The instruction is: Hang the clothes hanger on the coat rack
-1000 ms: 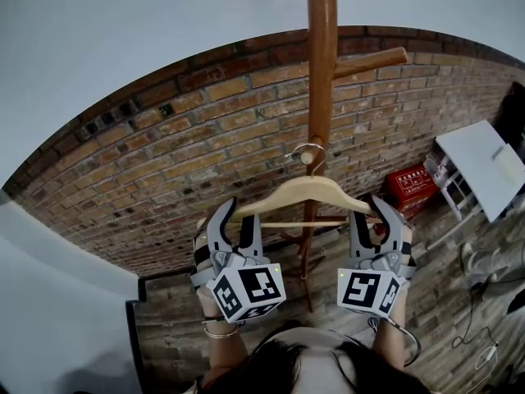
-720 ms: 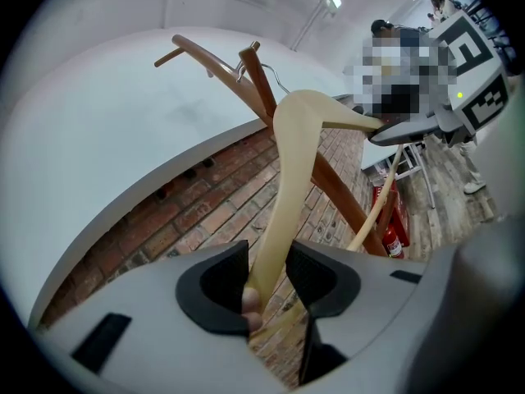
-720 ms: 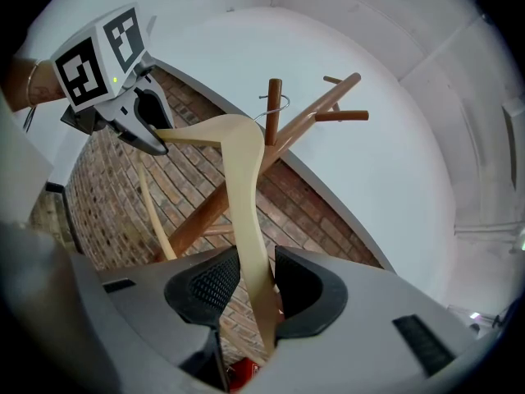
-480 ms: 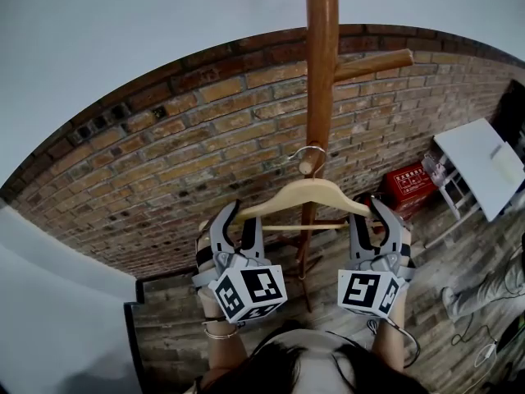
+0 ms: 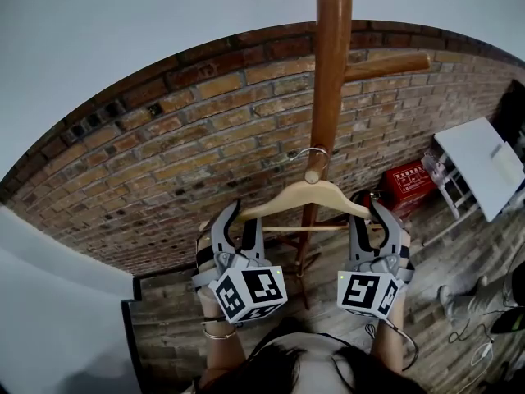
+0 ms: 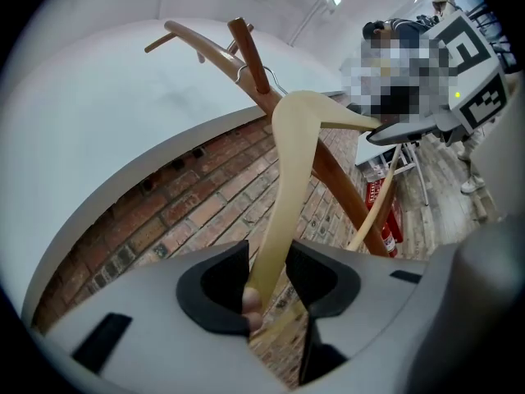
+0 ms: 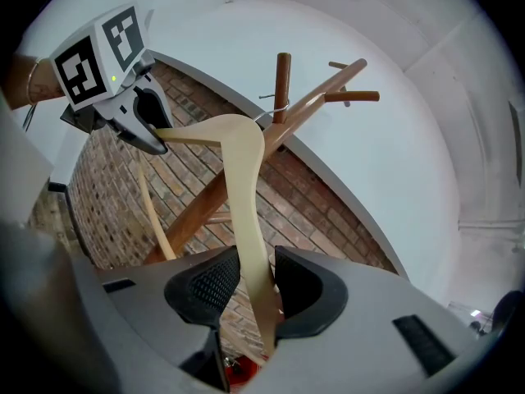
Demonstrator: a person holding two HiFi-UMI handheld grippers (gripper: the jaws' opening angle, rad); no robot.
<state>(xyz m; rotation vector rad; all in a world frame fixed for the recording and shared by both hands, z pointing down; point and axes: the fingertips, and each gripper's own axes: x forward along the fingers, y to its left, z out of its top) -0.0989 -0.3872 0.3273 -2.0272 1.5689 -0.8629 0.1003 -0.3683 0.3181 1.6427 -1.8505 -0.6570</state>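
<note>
Two tongs (image 5: 238,216) (image 5: 367,213) pinch a curved, smooth pale-wood hanger (image 5: 308,194).

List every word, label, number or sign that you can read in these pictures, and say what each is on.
No text can be read in any view.
Red box: dark print on its face, too small to read.
Left cube and right cube: black-and-white square marker patterns only, no letters or numbers.
</note>
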